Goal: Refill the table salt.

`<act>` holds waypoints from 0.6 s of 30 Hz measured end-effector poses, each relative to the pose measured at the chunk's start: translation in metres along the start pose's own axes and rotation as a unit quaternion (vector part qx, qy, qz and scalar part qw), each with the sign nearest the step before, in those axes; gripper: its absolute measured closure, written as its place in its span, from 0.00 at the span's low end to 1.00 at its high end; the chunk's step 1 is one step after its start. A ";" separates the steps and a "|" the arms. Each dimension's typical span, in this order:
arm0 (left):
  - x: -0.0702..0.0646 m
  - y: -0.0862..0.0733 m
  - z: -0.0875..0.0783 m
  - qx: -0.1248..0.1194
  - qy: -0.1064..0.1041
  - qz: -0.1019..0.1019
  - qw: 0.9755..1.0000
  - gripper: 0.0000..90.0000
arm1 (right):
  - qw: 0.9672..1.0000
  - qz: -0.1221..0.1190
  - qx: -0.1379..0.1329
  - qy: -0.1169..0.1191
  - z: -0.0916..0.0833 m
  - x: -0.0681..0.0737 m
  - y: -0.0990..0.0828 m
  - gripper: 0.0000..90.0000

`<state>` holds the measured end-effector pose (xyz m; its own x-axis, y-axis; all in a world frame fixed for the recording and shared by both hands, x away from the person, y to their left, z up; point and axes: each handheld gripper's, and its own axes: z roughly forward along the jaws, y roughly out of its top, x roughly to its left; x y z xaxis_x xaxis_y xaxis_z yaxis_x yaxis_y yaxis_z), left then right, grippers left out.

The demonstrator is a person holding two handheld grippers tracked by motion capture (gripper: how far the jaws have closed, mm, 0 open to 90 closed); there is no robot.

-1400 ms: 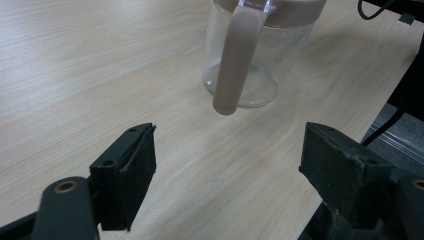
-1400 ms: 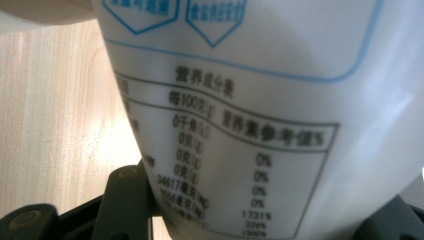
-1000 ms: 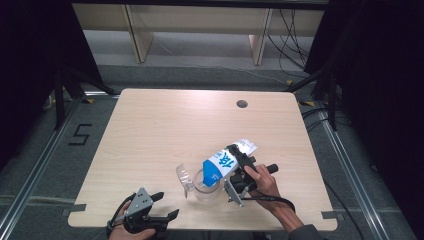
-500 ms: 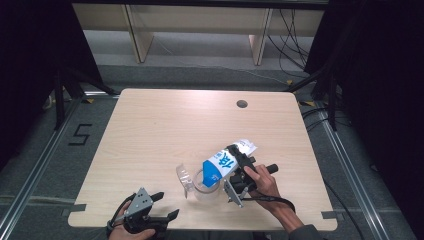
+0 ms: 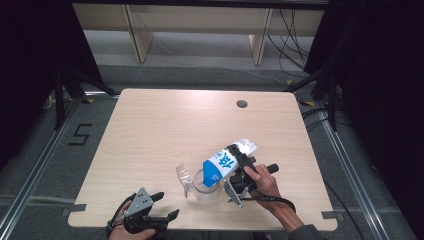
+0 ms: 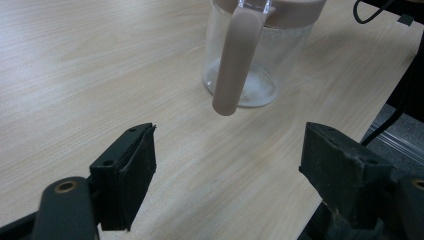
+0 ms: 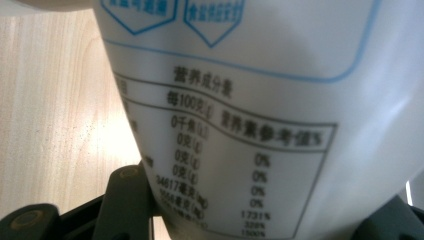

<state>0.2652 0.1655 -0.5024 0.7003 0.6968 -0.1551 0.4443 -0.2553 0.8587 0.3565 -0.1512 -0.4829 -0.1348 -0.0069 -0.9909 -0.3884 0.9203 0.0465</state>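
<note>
Your right gripper (image 5: 235,167) pinches a blue and white bag (image 5: 226,161) between its two black jaws; in the right gripper view the bag's white back with a printed nutrition table (image 7: 235,165) sits pressed between both jaws. The bag is tilted, its lower blue end over the mouth of a clear glass pitcher (image 5: 205,186) that stands on the light wooden table (image 5: 165,125) near the front edge, right of centre. In the left gripper view the pitcher (image 6: 260,60) shows a beige handle and a beige rim, with a thin white layer at its bottom. Your left gripper (image 5: 155,217) rests low at the front edge of the table, left of the pitcher and apart from it, its jaws spread wide with nothing between them.
</note>
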 end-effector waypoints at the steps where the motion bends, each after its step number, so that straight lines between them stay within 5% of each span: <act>1: 0.000 0.000 0.000 0.000 0.000 0.001 1.000 0.24 | 1.000 0.006 0.001 -0.002 0.000 0.001 0.000 0.53; 10: 0.001 0.000 -0.001 0.000 0.000 0.008 1.000 0.24 | 1.000 -0.011 -0.011 -0.009 0.001 -0.002 0.000 0.53; 18: 0.000 0.000 0.000 -0.001 0.000 0.001 1.000 0.24 | 1.000 -0.002 -0.005 -0.004 0.000 0.000 0.000 0.53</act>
<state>0.2654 0.1657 -0.5024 0.7010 0.6966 -0.1530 0.4420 -0.2560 0.8597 0.3570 -0.1515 -0.4829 -0.1255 -0.0076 -0.9921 -0.3974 0.9166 0.0432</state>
